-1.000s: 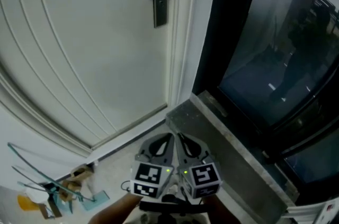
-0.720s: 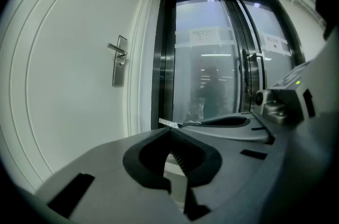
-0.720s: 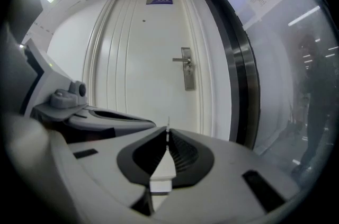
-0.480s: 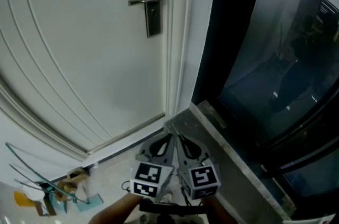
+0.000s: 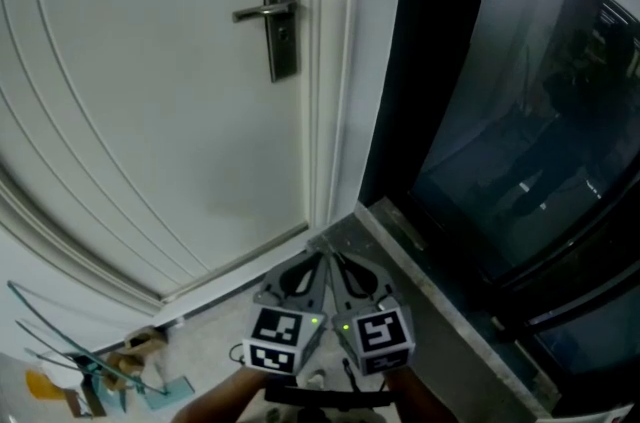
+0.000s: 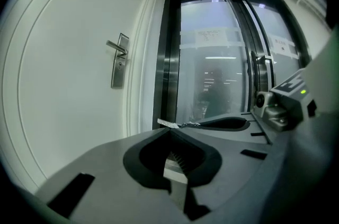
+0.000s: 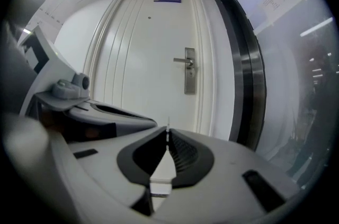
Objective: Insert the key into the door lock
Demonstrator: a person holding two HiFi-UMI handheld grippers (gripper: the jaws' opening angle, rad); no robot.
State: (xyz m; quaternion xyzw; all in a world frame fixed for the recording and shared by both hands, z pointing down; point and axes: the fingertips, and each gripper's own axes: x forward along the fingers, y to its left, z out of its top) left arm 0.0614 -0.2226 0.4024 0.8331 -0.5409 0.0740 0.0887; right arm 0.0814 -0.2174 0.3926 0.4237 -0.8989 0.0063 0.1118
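The white door's metal lock plate (image 5: 279,11) with its lever handle (image 5: 254,11) is up ahead, far beyond both grippers. It also shows in the left gripper view as the lock plate (image 6: 119,68), and in the right gripper view as the lock plate (image 7: 189,78). My two grippers are held side by side low in the head view, left gripper (image 5: 320,257) and right gripper (image 5: 338,257). The right gripper (image 7: 168,132) is shut on a thin silvery key (image 7: 168,123), seen edge-on; the key (image 6: 169,123) pokes out past its tip. The left gripper (image 6: 169,131) is shut with nothing in it.
A dark glass panel (image 5: 520,111) in a black frame stands right of the door frame (image 5: 335,71). A grey stone ledge (image 5: 420,281) runs under it, below the grippers. Wire hangers and paper scraps (image 5: 90,366) lie on the floor at lower left.
The head view has shifted, so the lock plate now sits lower and further left in the picture. Both grippers stay together in the same place, still shut.
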